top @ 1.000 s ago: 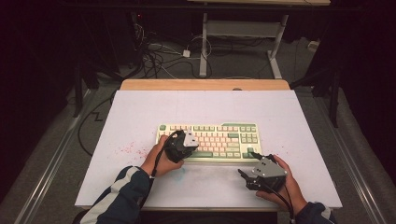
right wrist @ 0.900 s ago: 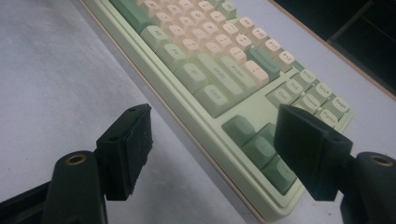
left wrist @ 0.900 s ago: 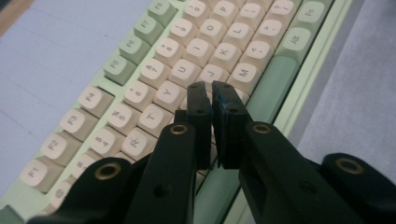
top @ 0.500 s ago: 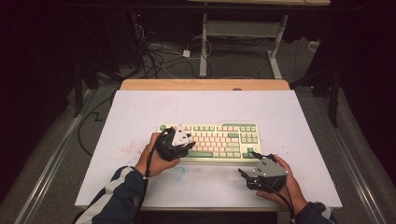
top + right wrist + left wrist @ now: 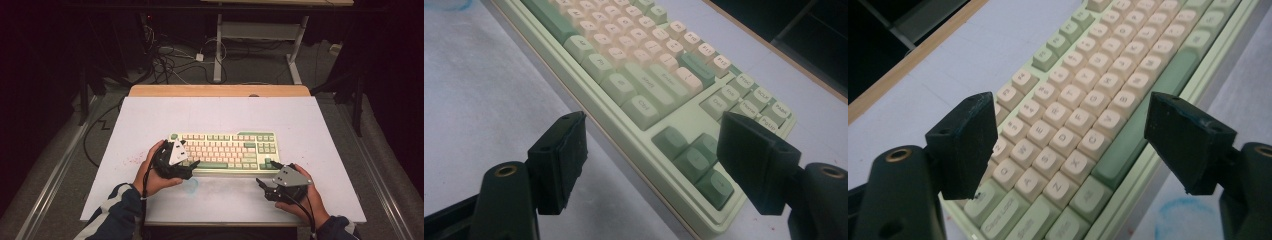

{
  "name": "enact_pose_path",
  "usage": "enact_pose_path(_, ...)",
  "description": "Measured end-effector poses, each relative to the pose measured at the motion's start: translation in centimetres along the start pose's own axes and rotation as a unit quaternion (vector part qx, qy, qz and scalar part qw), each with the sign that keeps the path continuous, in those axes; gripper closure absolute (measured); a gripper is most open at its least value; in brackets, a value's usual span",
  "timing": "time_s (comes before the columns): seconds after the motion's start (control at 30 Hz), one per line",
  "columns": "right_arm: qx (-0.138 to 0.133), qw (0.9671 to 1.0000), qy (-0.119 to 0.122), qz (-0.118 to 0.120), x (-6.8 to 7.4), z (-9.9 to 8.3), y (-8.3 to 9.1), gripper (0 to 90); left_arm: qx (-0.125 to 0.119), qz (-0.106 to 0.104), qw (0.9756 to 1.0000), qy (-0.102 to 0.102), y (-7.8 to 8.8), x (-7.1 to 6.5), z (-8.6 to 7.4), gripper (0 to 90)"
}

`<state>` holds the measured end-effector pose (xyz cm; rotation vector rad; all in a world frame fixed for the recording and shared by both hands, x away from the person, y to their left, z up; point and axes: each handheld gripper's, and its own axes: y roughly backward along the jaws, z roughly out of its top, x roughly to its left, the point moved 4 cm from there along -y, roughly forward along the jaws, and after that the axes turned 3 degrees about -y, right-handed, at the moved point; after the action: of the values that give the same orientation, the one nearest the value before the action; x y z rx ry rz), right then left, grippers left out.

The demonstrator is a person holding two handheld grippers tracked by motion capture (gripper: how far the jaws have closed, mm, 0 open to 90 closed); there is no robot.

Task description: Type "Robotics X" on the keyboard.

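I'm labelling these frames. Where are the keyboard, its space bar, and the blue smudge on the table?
keyboard [image 5: 225, 150], high view, cream key field.
space bar [image 5: 1143, 120], left gripper view, middle of the long green key.
blue smudge [image 5: 1180, 220], left gripper view, inside the ring-shaped stain.

Keyboard [image 5: 1088, 125] legends blurred, perhaps unreadable.

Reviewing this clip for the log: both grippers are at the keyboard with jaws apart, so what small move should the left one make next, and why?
Probably lower the left gripper and close it on a key. Its jaws have just been opening and now stand wide with nothing between them, above the letter rows at the left end of the keyboard. The right gripper sits open on the table by the arrow keys, so the left seems the working one.
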<state>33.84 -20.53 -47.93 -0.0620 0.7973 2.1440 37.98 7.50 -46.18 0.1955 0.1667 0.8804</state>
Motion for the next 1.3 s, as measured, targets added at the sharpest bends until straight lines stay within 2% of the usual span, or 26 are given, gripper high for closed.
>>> enact_pose_path(0.13,0.002,1.0000,0.001,0.002,-0.2,0.1,-0.2,32.8,0.003,0.008,0.9999,-0.009,1.0,0.7,-0.6,19.7)
enact_pose_path(0.23,0.000,0.9999,-0.010,0.010,-0.3,0.5,-0.4,36.5,0.005,0.017,0.9998,0.003,1.8,1.4,-1.0,19.7)
enact_pose_path(0.3,-0.001,0.9998,-0.015,0.010,-0.4,0.9,-0.5,40.2,0.011,0.023,0.9997,-0.002,2.3,1.7,-1.6,19.7)
enact_pose_path(0.37,-0.004,0.9996,-0.024,0.017,-0.5,1.2,-0.6,46.0,0.019,0.031,0.9993,-0.009,2.8,2.0,-2.1,19.7)
enact_pose_path(0.53,-0.006,0.9984,-0.042,0.038,-1.1,2.2,-1.0,66.4,0.021,0.046,0.9987,0.003,4.2,2.9,-2.8,19.7)
enact_pose_path(0.6,-0.001,0.9961,-0.063,0.063,-1.4,2.7,-1.4,75.2,0.025,0.050,0.9984,0.014,4.6,3.2,-3.1,19.7)
enact_pose_path(0.73,0.010,0.9948,-0.068,0.075,-1.7,4.1,-2.8,87.7,0.036,0.057,0.9976,0.017,5.2,3.5,-4.0,19.7)
enact_pose_path(0.93,0.022,0.9954,-0.042,0.084,-1.1,6.5,-5.9,90.0,0.047,0.053,0.9969,0.034,5.4,3.8,-4.5,19.7)
enact_pose_path(1.07,0.026,0.9939,-0.040,0.099,-0.6,7.6,-7.9,90.0,0.052,0.054,0.9967,0.031,5.2,3.9,-4.8,19.7)
enact_pose_path(1.2,0.035,0.9941,-0.037,0.096,-0.5,8.4,-9.5,90.0,0.053,0.056,0.9964,0.034,5.3,4.0,-4.8,19.7)
enact_pose_path(1.3,0.051,0.9942,-0.029,0.090,-0.4,8.6,-10.4,90.0,0.055,0.055,0.9966,0.028,5.3,3.7,-5.0,19.7)
